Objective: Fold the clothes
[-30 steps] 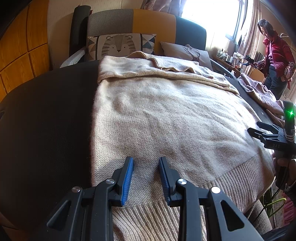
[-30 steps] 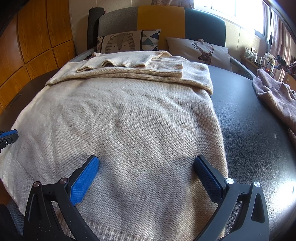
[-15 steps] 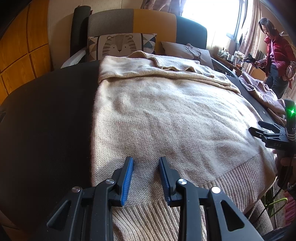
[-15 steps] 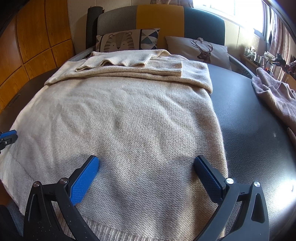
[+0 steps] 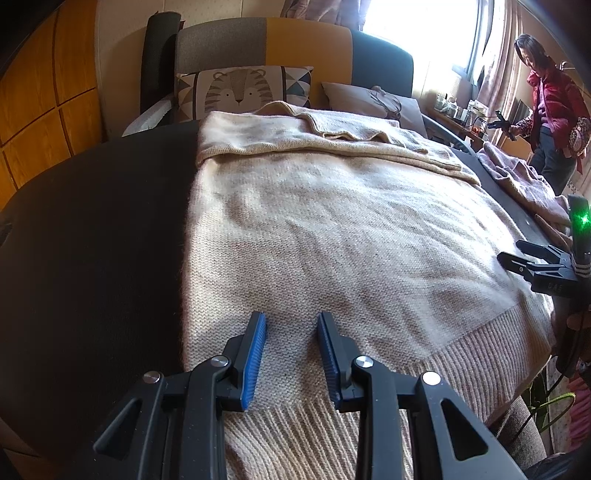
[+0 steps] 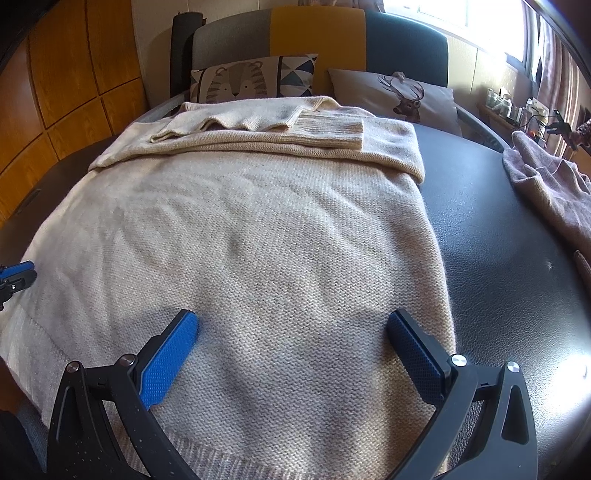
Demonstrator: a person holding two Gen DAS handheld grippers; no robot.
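Sweater: the beige knit sweater (image 5: 332, 236) lies flat on the black table (image 5: 92, 229), ribbed hem (image 5: 369, 406) at 6 o'clock, nearest both cameras. Its far end, at 12 o'clock, is folded back on the body, and a sleeve with ribbed cuff (image 6: 328, 129) lies across that fold.

Left gripper: the left gripper (image 5: 291, 354) is over the sweater's near left part, just above the hem. Its blue pads (image 5: 253, 358) stand apart with a narrow gap, nothing between them. I cannot tell whether the tips touch the knit.

Right gripper: the right gripper (image 6: 291, 354) is spread wide over the sweater's near right part, empty. One pad (image 6: 166, 358) is at 8 o'clock, the other at 4 o'clock, close to the sweater's right edge. In the left view it shows at 3 o'clock with a green light (image 5: 581, 221) on it.

Table: bare black surface lies at 9 o'clock in the left view and at 3 o'clock in the right view.

Second garment: a mauve garment (image 6: 546, 184) lies crumpled at 2 o'clock, well apart from the sweater.

Background: a tiger pillow (image 6: 240, 77) and a deer pillow (image 6: 402, 96) lean on a grey, yellow and teal headboard (image 6: 317, 33) at 12 o'clock. A person (image 5: 550, 107) in a red jacket stands at 2 o'clock by the window.
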